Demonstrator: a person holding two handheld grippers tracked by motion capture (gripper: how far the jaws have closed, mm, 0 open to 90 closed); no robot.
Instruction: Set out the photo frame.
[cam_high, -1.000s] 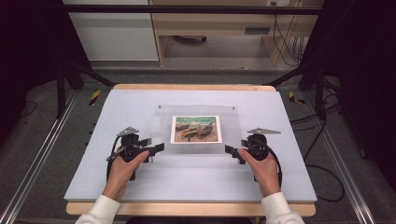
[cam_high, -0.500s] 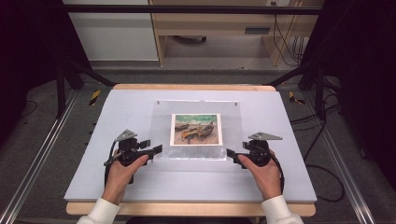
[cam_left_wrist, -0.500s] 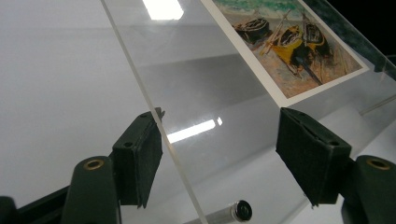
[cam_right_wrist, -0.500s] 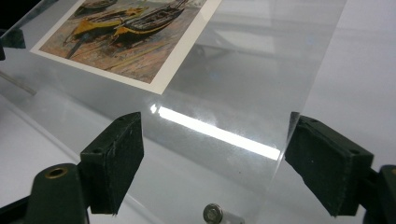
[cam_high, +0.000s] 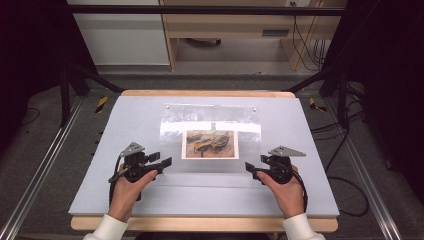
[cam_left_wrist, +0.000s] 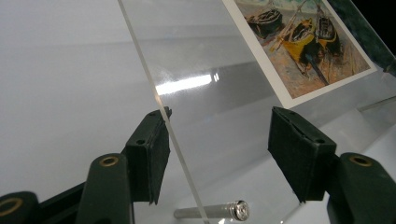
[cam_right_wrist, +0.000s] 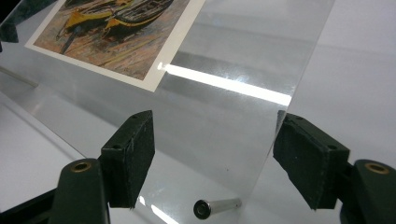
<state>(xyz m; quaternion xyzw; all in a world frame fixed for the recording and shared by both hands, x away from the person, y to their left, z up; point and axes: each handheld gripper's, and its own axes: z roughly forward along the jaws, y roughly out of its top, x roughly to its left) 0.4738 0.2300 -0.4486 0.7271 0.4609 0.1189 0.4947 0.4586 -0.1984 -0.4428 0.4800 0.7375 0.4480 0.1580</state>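
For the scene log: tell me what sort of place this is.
Probably a lab or recording workspace, not a home. A white-covered table stands inside a black metal frame, cables trail over the floor behind, and a person holds a hand-held tool in each hand at a clear sheet.

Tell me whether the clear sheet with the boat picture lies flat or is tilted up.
Tilted: the clear sheet has its near edge raised between the left gripper and right gripper, above a metal standoff.
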